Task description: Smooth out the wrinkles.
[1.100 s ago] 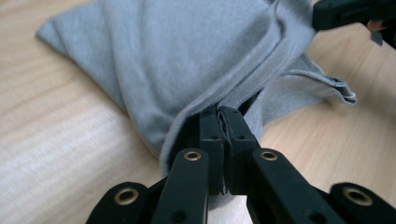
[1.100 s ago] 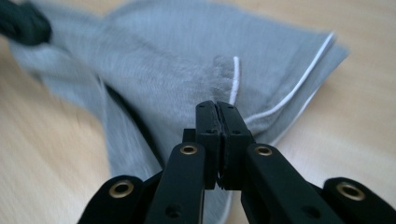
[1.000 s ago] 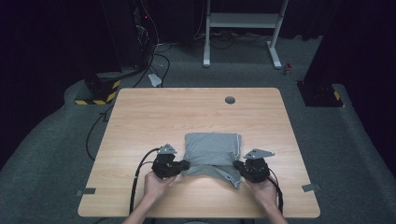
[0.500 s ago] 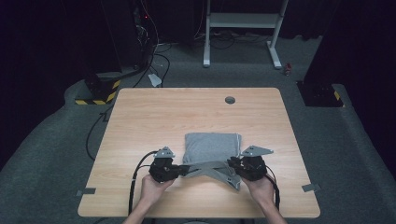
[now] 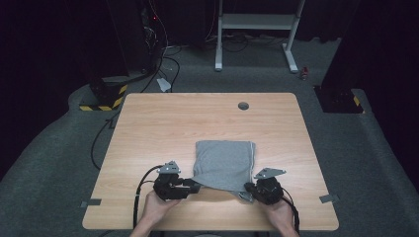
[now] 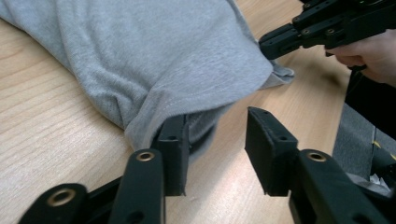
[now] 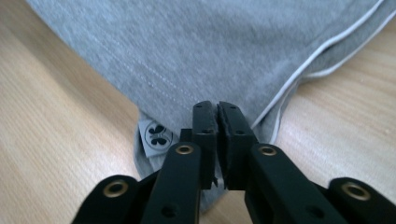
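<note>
Where the person's hands come in at the near edge of the wooden table (image 5: 148,123), the two grippers sit at the near corners of a folded grey garment (image 5: 222,165) — the landmark for everything here. The left gripper (image 5: 193,186) is at the garment's near left corner; its jaws have just been opening and now stand apart, one jaw tucked under the draped hem, the other clear of the cloth, so nothing is pinched. In the left gripper view (image 6: 217,154) the cloth (image 6: 154,60) hangs over that one jaw. The right gripper (image 5: 248,190) is at the garment's near right corner, jaws pressed together on the fabric's edge; the right gripper view (image 7: 217,140) shows the grey cloth (image 7: 210,51) clamped between the pads, a small tag (image 7: 156,135) with a printed mark just beside them, and white piping along the hem. Beyond the grippers the garment lies flat on the table — roughly mid-width. Farther past it, near the table's far edge, is a round cable hole (image 5: 243,105). Beyond the table stands a white metal frame (image 5: 257,24) on grey carpet.
</note>
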{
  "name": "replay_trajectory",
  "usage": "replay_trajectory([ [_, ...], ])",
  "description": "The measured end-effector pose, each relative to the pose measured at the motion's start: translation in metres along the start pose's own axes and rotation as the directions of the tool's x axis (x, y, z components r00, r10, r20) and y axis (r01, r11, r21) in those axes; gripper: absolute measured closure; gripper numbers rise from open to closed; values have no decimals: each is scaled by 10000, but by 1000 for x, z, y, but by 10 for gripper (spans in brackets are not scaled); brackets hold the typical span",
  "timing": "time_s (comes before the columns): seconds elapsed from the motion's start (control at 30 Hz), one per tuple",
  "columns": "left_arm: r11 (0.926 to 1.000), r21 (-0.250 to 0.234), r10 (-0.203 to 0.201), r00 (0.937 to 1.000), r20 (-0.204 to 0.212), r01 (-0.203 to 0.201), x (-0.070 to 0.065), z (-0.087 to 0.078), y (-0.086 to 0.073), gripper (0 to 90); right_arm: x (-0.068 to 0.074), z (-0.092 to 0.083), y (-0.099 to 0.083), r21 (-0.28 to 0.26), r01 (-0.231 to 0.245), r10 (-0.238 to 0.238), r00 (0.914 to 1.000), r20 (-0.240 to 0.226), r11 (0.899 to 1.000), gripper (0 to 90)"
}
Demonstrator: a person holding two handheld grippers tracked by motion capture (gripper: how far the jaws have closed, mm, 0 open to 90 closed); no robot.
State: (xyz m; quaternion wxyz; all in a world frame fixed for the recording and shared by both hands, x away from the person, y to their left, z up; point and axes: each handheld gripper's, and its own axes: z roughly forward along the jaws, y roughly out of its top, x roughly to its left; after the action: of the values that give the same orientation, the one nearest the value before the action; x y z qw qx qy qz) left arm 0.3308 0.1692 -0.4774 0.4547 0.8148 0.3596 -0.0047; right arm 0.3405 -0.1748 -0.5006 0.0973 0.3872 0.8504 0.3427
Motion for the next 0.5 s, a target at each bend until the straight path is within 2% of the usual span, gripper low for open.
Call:
replay_trajectory([
  [0.1,9998,-193,-61,10000,-20,61,0,-7,-2,560,1,-3,4,-327,-127,134,9996,228,9994,791],
  [0.2,9993,-359,-90,9997,-232,82,1,-12,-3,549,0,-4,8,-648,-278,311,9982,510,9975,738],
  [0.27,9990,-453,-68,9993,-367,51,1,-14,-3,546,-1,-2,11,-683,-391,437,9968,674,9969,712],
  [0.3,9985,-537,-92,9988,-482,66,1,-15,-3,545,-1,-1,11,-639,-468,513,9962,698,9969,698],
  [0.4,9964,-804,-300,9984,-487,260,4,-16,-3,542,1,6,14,-483,-313,361,9941,1019,9983,661],
  [0.5,9942,-967,-536,9961,-696,467,10,-17,-3,537,2,14,16,-256,-246,278,9911,1304,9994,642],
])
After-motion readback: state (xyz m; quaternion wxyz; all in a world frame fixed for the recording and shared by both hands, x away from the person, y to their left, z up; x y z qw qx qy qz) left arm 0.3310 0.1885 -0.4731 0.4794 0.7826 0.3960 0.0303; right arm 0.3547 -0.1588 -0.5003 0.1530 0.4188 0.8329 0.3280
